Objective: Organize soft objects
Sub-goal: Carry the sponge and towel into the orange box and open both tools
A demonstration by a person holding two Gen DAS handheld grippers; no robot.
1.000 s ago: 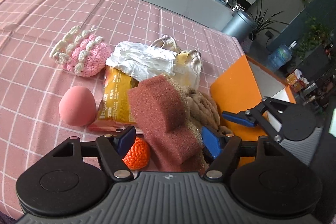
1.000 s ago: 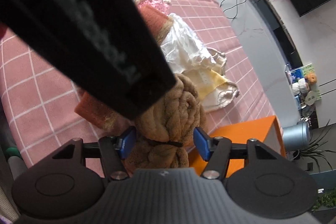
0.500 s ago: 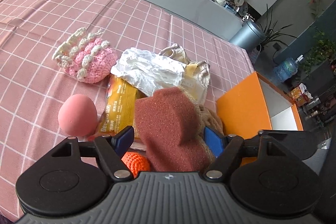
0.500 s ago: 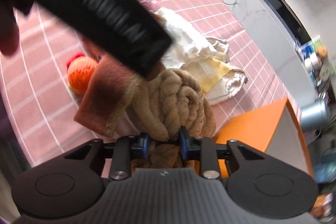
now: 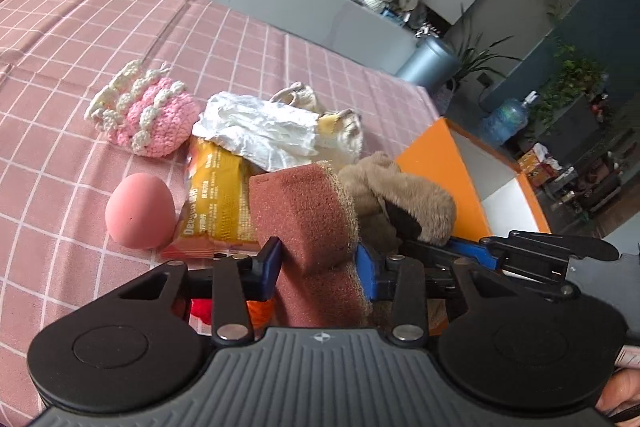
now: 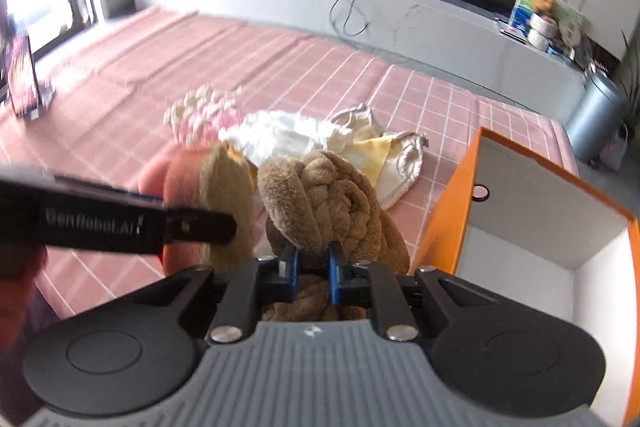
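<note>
1. Squeezed the brown sponge (image 5: 304,219) between the left gripper (image 5: 318,263) pads, jaws closing in on its two sides.
2. Pinched the rolled tan towel (image 6: 332,203) low down in the right gripper (image 6: 313,269), jaws narrow and closing tight on the fluffy cloth.
3. Found both soft things near the front of the pink checked tablecloth (image 5: 60,39), just left of the orange box (image 6: 532,211).
4. Left on the cloth: a pink crochet pouch (image 5: 152,119), a pink ball (image 5: 140,211), a yellow snack packet (image 5: 216,203), a white crumpled bag (image 5: 260,131) and a cream cloth pouch (image 6: 400,163).
5. To do this step well, probably: lift the towel straight up, carry it right over the box wall, and let go only once above the white inside.
6. Best to keep the sponge grip gentle, since too hard a squeeze would squash it and could make it pop out.
7. Better to keep the two grippers apart, being very close together here.
8. Hard to see: an orange knitted ball (image 5: 258,309) and something red (image 5: 200,309), mostly hidden under the left gripper.
9. Blurry in the right view, so the far things look smeared.
10. Could not tell whether the towel was off the cloth or touching it.
11. Cut off by the picture edge: the right end of the box.
</note>
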